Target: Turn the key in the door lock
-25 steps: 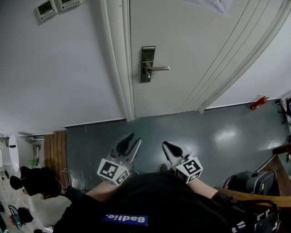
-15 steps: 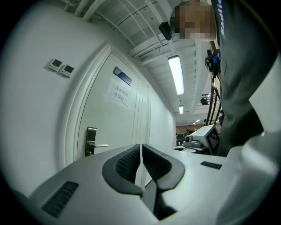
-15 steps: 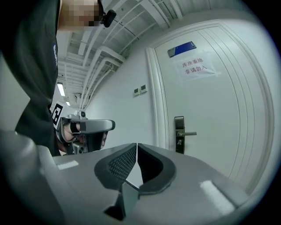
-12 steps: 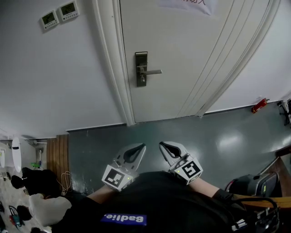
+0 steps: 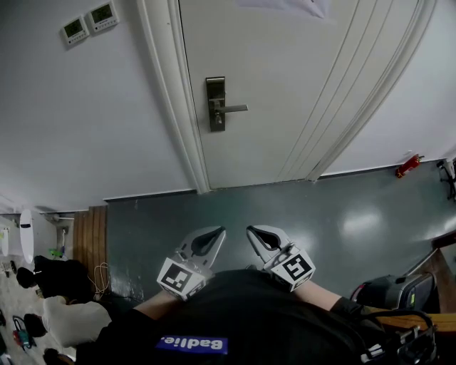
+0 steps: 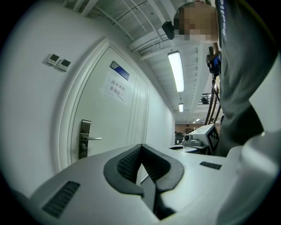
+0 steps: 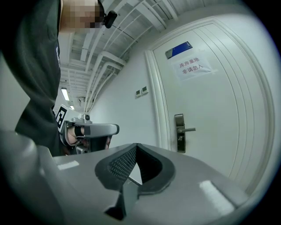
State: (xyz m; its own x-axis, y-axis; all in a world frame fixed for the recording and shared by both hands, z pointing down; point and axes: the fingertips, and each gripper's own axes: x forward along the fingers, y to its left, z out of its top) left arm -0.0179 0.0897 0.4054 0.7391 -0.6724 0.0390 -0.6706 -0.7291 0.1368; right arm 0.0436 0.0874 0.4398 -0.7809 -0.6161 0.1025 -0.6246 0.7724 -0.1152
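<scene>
The metal lock plate [image 5: 215, 104] with its lever handle [image 5: 235, 109] sits on the white door [image 5: 285, 85], far ahead of both grippers. It also shows in the left gripper view [image 6: 84, 138] and the right gripper view [image 7: 179, 132]. I cannot make out a key in the lock. My left gripper [image 5: 222, 231] is held low near the person's body, its jaws closing with tips together [image 6: 141, 147] and nothing between them. My right gripper [image 5: 249, 231] is beside it, shut and empty [image 7: 137, 146]. Both point level toward the door.
Two wall control panels [image 5: 89, 21] hang left of the door frame [image 5: 178, 107]. A paper sign [image 6: 116, 88] is on the door. A red object [image 5: 407, 165] lies by the right wall, bags [image 5: 50, 285] at the left, a grey case [image 5: 388, 292] at the right.
The left gripper's jaws were spread a second ago and now meet at the tips. Both grippers have shifted slightly toward each other. The right gripper stays shut.
</scene>
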